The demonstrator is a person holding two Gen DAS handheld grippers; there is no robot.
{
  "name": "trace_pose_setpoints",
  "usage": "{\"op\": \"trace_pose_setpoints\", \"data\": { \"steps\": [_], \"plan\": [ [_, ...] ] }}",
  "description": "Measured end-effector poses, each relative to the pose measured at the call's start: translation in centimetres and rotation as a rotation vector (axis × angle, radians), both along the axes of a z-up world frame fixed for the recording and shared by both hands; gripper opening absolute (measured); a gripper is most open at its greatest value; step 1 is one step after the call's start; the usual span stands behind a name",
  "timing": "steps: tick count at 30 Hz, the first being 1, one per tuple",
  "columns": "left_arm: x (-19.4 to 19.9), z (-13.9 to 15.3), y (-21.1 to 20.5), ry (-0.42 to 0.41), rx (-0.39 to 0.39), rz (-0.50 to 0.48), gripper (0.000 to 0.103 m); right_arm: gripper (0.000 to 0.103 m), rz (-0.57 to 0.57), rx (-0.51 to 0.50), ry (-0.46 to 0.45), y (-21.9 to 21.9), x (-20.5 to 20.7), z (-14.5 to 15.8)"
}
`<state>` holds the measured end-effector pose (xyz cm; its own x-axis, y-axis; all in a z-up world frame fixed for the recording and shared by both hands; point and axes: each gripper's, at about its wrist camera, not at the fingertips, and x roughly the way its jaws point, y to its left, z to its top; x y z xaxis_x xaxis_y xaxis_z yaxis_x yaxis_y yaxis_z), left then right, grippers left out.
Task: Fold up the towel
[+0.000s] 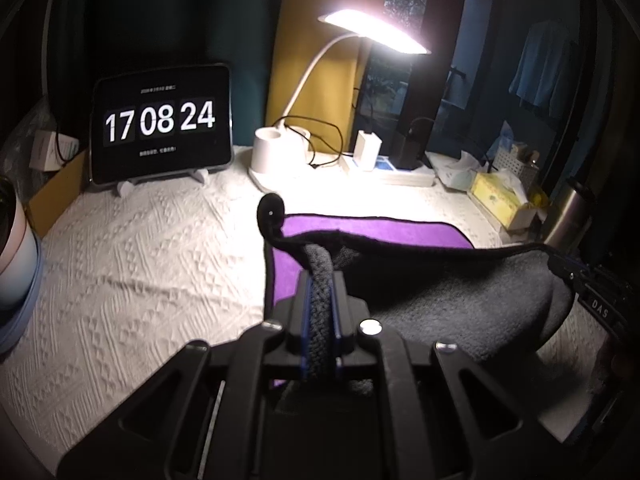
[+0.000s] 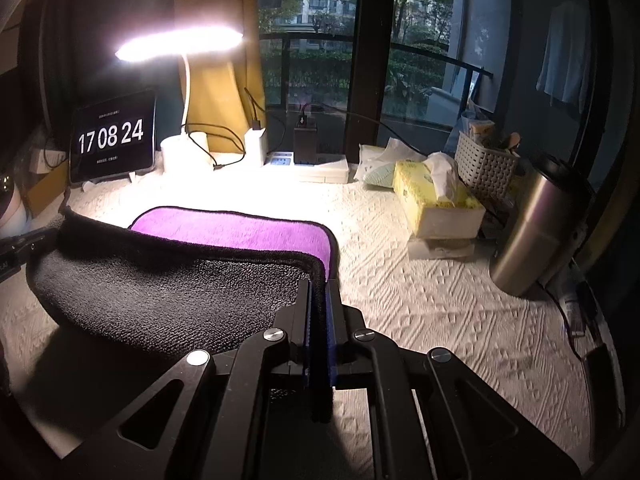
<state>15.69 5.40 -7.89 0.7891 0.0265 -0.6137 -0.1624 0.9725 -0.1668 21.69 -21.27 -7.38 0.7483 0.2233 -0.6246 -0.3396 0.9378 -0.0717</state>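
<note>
The towel point(image 1: 380, 228) is purple on one face and dark grey on the other, with a black hem. It lies on the white textured tablecloth point(image 1: 140, 260), and its near edge is lifted and folded over towards the far edge, grey face up. My left gripper point(image 1: 320, 280) is shut on the towel's near left corner, with the hanging loop standing above it. My right gripper point(image 2: 319, 286) is shut on the towel's point(image 2: 232, 228) near right corner. The right gripper also shows at the right edge of the left wrist view point(image 1: 576, 276).
At the back stand a tablet clock point(image 1: 160, 124), a lit white desk lamp point(image 1: 280, 152), chargers and a power strip point(image 2: 320, 168). On the right are a yellow tissue box point(image 2: 436, 196), a white basket point(image 2: 484, 168) and a steel flask point(image 2: 536, 224). A cup point(image 1: 12, 248) stands at the left.
</note>
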Motion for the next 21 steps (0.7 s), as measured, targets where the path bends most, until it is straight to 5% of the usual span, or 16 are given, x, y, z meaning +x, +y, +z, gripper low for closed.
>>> {"op": "trace_pose_setpoints", "data": {
  "steps": [21],
  "plan": [
    [4.2, 0.4, 1.3, -0.036, 0.024, 0.011, 0.009, 0.007, -0.005, 0.001, -0.037, 1.6, 4.8, 0.1]
  ]
}}
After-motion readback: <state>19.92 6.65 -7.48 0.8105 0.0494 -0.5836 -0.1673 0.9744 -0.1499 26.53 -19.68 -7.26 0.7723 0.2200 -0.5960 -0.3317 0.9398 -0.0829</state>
